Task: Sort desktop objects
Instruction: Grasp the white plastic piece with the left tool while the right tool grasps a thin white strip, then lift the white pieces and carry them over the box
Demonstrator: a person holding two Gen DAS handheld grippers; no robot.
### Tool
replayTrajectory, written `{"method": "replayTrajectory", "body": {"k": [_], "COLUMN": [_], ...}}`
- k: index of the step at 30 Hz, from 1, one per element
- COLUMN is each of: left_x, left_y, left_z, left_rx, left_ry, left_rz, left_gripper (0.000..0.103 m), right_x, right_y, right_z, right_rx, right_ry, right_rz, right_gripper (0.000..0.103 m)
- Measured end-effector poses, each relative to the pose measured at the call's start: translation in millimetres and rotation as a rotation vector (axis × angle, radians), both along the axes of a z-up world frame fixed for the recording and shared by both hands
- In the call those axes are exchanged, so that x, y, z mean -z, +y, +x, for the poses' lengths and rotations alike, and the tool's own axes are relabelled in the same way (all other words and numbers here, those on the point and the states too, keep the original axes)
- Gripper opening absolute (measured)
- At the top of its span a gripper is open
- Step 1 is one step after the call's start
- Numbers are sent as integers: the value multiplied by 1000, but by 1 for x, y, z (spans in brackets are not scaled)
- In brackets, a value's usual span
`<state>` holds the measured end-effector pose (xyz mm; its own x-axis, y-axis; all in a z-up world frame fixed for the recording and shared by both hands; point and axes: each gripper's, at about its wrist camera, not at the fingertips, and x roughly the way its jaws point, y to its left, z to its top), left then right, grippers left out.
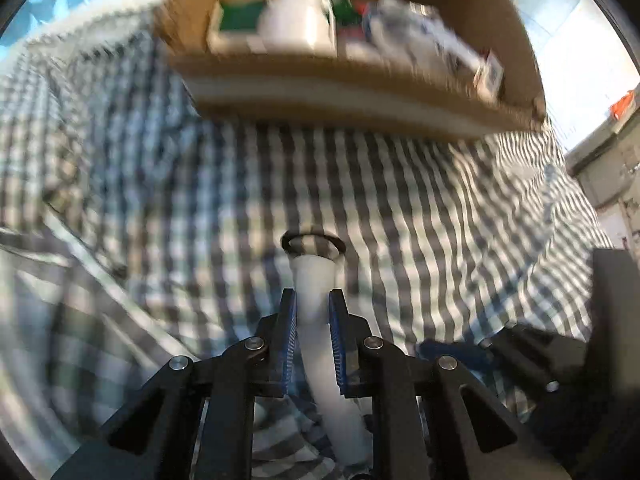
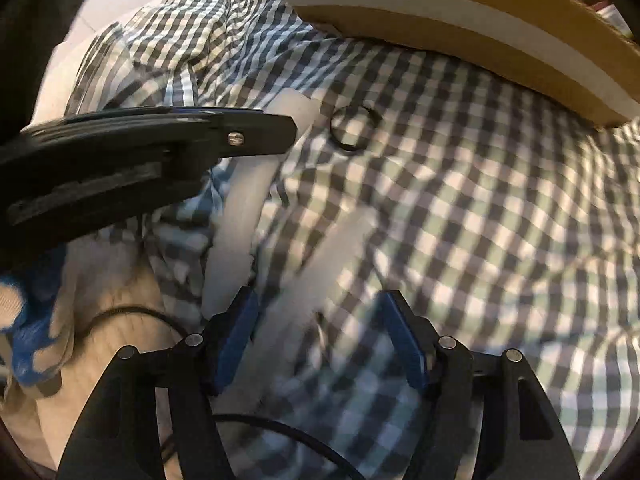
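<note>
A big checked cloth (image 1: 420,184) covers the table. At its far side sits a brown box (image 1: 360,92). It already has things in it: a white jar, a green and white pack and some other bits, too blurry to name. So I think part of the sorting is done.

Still out on the cloth are a long white tube (image 1: 316,300), a second white stick (image 2: 320,256) and a small black ring (image 1: 314,245).

The left gripper (image 1: 313,312) is closed on the tube, pads pressing its sides. The tube's long way runs from the gripper toward the box, and its far end touches the ring.

The right gripper (image 2: 320,340) is open over the white stick, not squeezing it.
</note>
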<state>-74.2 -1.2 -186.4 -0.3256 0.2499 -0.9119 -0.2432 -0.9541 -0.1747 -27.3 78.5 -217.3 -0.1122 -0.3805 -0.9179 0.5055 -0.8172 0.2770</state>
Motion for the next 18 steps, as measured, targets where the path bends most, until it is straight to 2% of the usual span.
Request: {"method": "replayTrajectory", "body": {"k": [3,6,13,18], "left_x": [-7,-15,-40,-64], "left_y": [-11,-20,-36,-42], "left_z": [-3,-12,-15,-9], "left_rx": [-26,-53,-89,-106], "left_ry": [32,61,139,210], "left_rz": [9,3,31,64], "left_gripper": [16,15,15,15], "right_x": [7,1,-32,-62], "right_y": [-13,-14,10,27], "right_z": [2,10,24,38], "right_rx": [-51,-61,30,90], "right_ry": [5,47,165,308], "right_rz": [15,-13,-153,-199], "right_gripper": [15,12,8,6]}}
